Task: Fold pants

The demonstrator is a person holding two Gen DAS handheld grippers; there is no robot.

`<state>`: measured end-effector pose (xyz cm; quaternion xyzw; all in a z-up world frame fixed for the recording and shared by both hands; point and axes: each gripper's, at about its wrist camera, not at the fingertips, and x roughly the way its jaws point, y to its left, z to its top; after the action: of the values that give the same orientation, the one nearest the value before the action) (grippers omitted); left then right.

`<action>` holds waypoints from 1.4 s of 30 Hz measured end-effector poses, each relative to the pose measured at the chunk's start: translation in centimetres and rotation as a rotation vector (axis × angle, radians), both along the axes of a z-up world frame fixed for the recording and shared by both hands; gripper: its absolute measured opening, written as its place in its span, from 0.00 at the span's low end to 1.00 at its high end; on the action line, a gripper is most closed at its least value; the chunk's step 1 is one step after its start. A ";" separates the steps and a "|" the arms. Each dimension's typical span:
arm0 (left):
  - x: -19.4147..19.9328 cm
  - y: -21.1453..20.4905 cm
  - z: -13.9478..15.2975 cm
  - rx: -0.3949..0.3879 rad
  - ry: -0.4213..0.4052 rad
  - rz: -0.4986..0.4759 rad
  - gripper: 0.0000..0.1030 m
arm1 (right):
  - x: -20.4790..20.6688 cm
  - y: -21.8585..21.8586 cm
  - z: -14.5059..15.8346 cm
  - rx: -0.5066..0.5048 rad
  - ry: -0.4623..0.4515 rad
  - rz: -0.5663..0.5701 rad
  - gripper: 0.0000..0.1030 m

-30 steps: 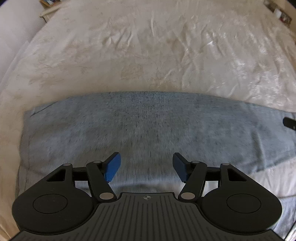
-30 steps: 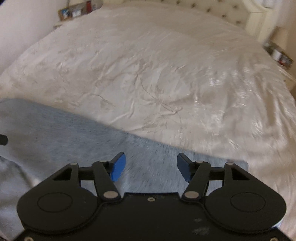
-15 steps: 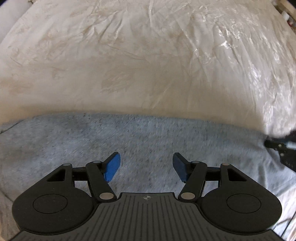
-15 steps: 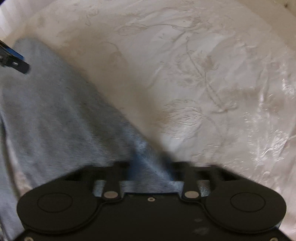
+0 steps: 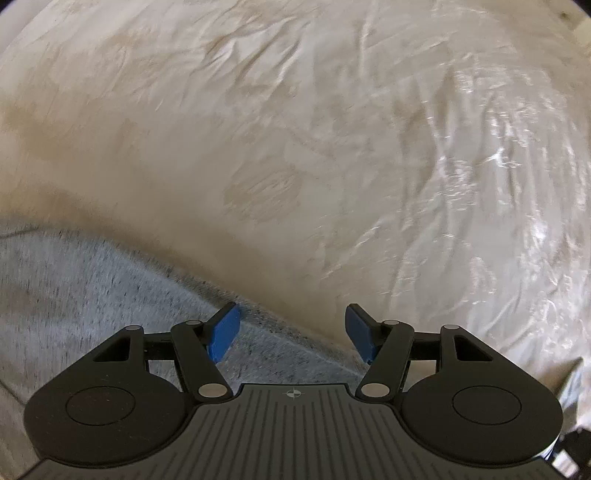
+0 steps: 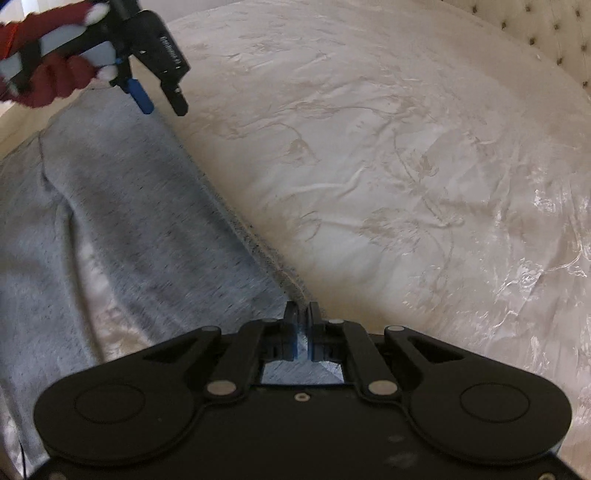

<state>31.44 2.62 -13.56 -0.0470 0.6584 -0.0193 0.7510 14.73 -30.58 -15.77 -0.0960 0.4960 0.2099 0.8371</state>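
Note:
Grey heathered pants (image 6: 122,221) lie flat on a cream bedspread (image 6: 388,166), stretching from the lower middle to the upper left of the right wrist view. My right gripper (image 6: 302,314) is shut on the near edge of the pants, grey cloth showing between its blue pads. My left gripper (image 5: 291,330) hangs open above the far edge of the pants (image 5: 92,295), pointing down, nothing between its fingers. From the right wrist view, the left gripper (image 6: 162,101) appears at the upper left, held by a hand in a red glove (image 6: 48,77).
The cream embroidered bedspread (image 5: 332,147) fills most of both views, wrinkled and shiny on the right. A tufted headboard (image 6: 546,33) shows at the top right of the right wrist view.
My right gripper dropped onto the pants' edge and closed on it. My left gripper slid sideways along the pants and lower, so the cloth's edge now sits under its fingers.

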 end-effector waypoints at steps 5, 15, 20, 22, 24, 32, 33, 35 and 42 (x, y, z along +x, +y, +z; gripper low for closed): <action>0.3 0.2 -1.9 0.023 0.066 0.026 0.60 | -0.5 -0.1 0.4 0.011 0.013 -0.024 0.05; -4.0 2.7 2.0 -0.023 -0.004 0.052 0.07 | -3.3 0.6 3.9 0.015 -0.025 -0.108 0.05; -12.5 4.2 6.8 -0.012 -0.094 -0.035 0.07 | -9.0 1.5 5.9 0.032 -0.016 -0.167 0.05; -16.2 5.2 7.6 -0.004 -0.097 -0.052 0.07 | -11.7 2.2 6.3 0.043 0.002 -0.187 0.05; -18.9 5.6 7.3 0.011 -0.080 -0.077 0.07 | -14.0 3.0 6.1 0.054 0.033 -0.210 0.06; -27.3 7.7 2.0 0.078 0.064 -0.131 0.07 | -20.2 5.4 2.8 0.093 0.193 -0.348 0.10; -27.6 7.9 1.1 0.082 0.078 -0.131 0.07 | -20.5 5.3 2.7 0.102 0.204 -0.366 0.11; -27.7 7.9 -0.1 0.084 0.091 -0.135 0.07 | -20.7 4.9 3.4 0.152 0.196 -0.421 0.14; -26.4 7.1 -0.9 0.108 0.071 -0.164 0.07 | -15.7 3.7 5.3 0.090 0.052 -0.603 0.45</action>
<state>5.06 9.75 -14.44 0.0470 0.6864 -0.0433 0.7244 -0.97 -26.88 -10.48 0.0982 0.5135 -0.0239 0.8521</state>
